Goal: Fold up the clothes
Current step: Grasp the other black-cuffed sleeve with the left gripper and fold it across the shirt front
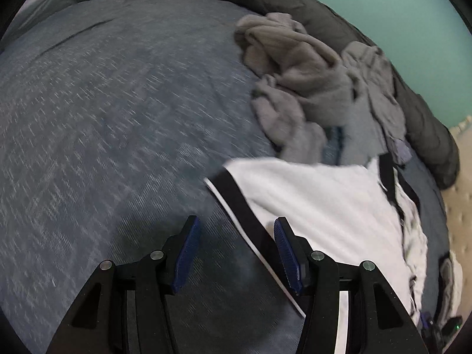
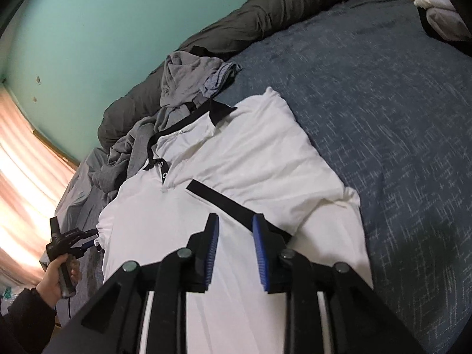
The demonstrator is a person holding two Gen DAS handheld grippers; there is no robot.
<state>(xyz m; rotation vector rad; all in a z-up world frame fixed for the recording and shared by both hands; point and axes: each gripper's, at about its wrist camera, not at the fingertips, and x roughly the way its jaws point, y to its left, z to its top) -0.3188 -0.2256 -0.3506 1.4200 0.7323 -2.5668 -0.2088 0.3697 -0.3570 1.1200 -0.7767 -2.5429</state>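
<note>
White shirt (image 2: 250, 153) lies flat on the blue bedspread (image 2: 398, 118), one sleeve folded in. Your left gripper (image 1: 236, 236) and right gripper (image 2: 236, 230) both stand open, empty; grip the hem squarely.

White shirt (image 2: 250, 159) lay on blue bedspread (image 2: 398, 118), sleeve folded in.
Right gripper (image 2: 235, 224) hovered over it, jaws slightly apart, nothing gripped; grey clothes (image 2: 183, 88) heaped beside collar; left gripper (image 2: 88, 237) at shirt's left edge.
</note>
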